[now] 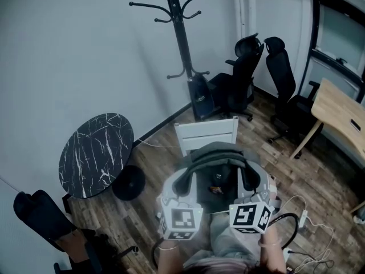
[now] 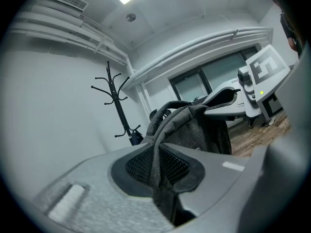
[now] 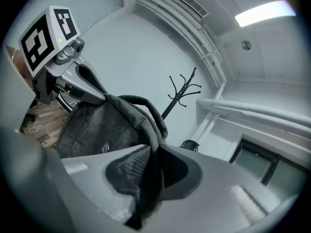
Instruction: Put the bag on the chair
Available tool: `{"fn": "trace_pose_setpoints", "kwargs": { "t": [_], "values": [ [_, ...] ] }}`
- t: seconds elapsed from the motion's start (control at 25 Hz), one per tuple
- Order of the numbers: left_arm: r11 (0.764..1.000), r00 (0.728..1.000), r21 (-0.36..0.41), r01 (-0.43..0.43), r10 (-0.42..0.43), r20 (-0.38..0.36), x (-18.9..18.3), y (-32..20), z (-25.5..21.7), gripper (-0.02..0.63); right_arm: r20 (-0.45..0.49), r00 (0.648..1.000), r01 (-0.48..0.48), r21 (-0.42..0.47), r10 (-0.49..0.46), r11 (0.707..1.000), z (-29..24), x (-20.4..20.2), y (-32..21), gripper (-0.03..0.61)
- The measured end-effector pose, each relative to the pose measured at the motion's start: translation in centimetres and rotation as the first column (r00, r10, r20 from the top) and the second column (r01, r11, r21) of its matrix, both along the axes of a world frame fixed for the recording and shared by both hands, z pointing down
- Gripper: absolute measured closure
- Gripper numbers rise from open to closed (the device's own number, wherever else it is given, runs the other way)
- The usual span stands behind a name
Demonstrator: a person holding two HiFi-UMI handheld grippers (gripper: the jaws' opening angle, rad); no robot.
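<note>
A grey backpack [image 1: 219, 167] hangs between my two grippers, directly over the white slatted chair [image 1: 206, 135], whose seat it hides. I cannot tell whether the bag touches the seat. My left gripper [image 1: 182, 184] is shut on the bag's left shoulder strap [image 2: 156, 166], which runs down between the jaws. On the other side, my right gripper [image 1: 251, 182] is shut on the other strap [image 3: 151, 171]. The bag's body [image 2: 197, 130] and top handle [image 3: 146, 106] rise beyond the jaws in both gripper views.
A black coat stand [image 1: 181, 33] with a dark bag [image 1: 201, 96] at its foot stands by the wall behind the chair. A round black marble table [image 1: 96, 153] is at left, black office chairs [image 1: 245, 73] and a wooden desk [image 1: 342, 113] at right. Cables [image 1: 308, 233] lie on the floor.
</note>
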State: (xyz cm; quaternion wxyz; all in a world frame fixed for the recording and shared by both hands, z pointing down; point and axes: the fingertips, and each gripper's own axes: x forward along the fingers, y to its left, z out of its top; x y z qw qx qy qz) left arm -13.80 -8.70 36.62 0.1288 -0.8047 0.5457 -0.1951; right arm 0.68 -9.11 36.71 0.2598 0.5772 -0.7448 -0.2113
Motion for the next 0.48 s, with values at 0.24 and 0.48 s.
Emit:
{"fn": "trace_pose_setpoints", "kwargs": {
  "t": [0.24,0.48],
  "values": [
    [1.0,1.0,-0.013,-0.005,0.005,0.006,0.2,-3.7,0.7,0.568,0.004,1.0,-0.008,-0.017,0.008,1.0,0.6,0.2,-3.5,0.518],
    [0.999,1.0,-0.046,-0.001,0.002,0.006,-0.2,-7.7,1.7,0.567,-0.006,1.0,-0.012,-0.023,0.012,1.0,1.4,0.1,-7.3,0.518]
  ]
}}
